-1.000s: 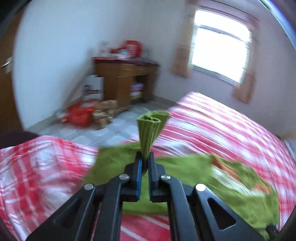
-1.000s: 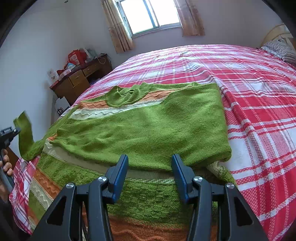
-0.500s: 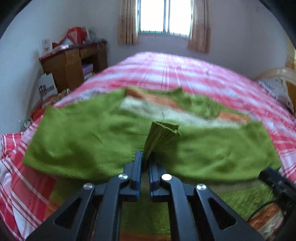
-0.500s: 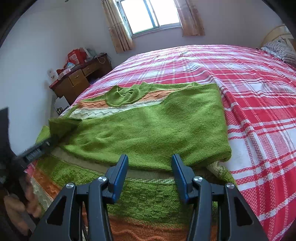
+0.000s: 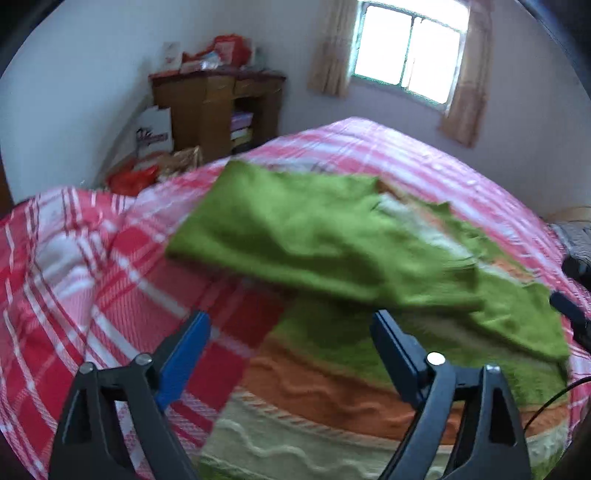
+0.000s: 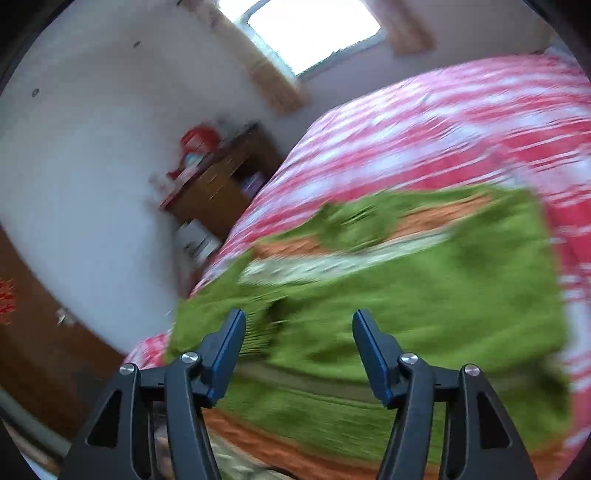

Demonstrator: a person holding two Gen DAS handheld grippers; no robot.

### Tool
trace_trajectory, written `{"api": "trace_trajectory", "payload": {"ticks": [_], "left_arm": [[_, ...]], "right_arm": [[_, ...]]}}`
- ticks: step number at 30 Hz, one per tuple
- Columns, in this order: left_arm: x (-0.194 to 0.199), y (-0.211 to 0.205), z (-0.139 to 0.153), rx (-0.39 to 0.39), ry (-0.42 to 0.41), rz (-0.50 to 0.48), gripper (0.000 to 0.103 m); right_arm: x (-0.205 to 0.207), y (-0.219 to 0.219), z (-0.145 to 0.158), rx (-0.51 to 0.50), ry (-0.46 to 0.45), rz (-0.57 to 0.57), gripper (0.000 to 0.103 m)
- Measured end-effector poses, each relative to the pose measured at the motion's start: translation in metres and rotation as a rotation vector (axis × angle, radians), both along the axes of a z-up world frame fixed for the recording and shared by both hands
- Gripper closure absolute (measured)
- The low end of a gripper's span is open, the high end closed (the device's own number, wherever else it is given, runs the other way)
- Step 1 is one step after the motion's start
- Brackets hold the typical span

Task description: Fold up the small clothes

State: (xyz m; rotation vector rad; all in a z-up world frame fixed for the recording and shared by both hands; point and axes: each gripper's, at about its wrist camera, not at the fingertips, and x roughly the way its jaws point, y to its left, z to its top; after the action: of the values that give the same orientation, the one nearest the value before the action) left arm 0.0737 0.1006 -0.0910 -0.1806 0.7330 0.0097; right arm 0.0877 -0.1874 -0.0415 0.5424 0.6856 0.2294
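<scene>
Left wrist view looks along the left hand-held gripper (image 5: 290, 347), whose blue-padded jaws are spreading wide with nothing pinched between them; below the gap lie the sweater's orange and cream bands and a strip of bedspread. Just ahead, the green knitted sweater (image 5: 332, 243) lies on the bed (image 5: 74, 266), a plain green layer folded over its striped lower part. Only this view shows the bed's near corner, the red bag (image 5: 129, 179) on the floor and, at the far right edge, a dark tip that seems to be the other gripper, too cut off to be sure. Beyond stand a wooden desk (image 5: 207, 107) and a curtained window (image 5: 406, 51).

Right wrist view, tilted and blurred, shows the right hand-held gripper (image 6: 297, 354) with jaws also opening, empty, over the sweater's (image 6: 424, 295) green fold. Here alone the neckline (image 6: 354, 225) with its orange and white stripes shows clearly, and a brown door (image 6: 33, 332) at the left. The desk (image 6: 218, 188) and window (image 6: 314, 29) appear too.
</scene>
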Motion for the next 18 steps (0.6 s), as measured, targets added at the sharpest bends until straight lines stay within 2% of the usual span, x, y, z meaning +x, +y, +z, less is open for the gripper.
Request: {"api": "trace_trajectory", "payload": {"ticks": [3, 5, 8, 10, 12, 15, 18], "left_arm": [[-0.004, -0.002, -0.003, -0.013, -0.025, 0.000, 0.012], [-0.004, 0.000, -0.004, -0.032, -0.020, -0.005, 0.009], [-0.004, -0.001, -0.004, -0.052, -0.027, -0.024, 0.004], [-0.004, -0.004, -0.004, -0.043, -0.024, -0.028, 0.002], [0.000, -0.007, -0.004, -0.026, -0.019, -0.030, 0.001], [0.001, -0.008, -0.005, -0.015, -0.014, -0.029, 0.000], [0.001, -0.007, -0.006, -0.037, -0.021, -0.030, 0.000]], "right_arm": [[0.040, 0.048, -0.014, -0.055, 0.051, 0.101, 0.042], [0.057, 0.072, -0.026, -0.101, 0.093, 0.120, 0.042], [0.078, 0.107, -0.044, -0.221, 0.142, 0.151, 0.043], [0.081, 0.126, -0.051, -0.319, 0.140, 0.151, 0.064], [0.081, 0.135, -0.047, -0.377, 0.121, 0.157, 0.087], [0.078, 0.144, -0.025, -0.435, 0.047, 0.185, 0.090], [0.066, 0.147, 0.020, -0.513, -0.090, 0.182, 0.090]]}}
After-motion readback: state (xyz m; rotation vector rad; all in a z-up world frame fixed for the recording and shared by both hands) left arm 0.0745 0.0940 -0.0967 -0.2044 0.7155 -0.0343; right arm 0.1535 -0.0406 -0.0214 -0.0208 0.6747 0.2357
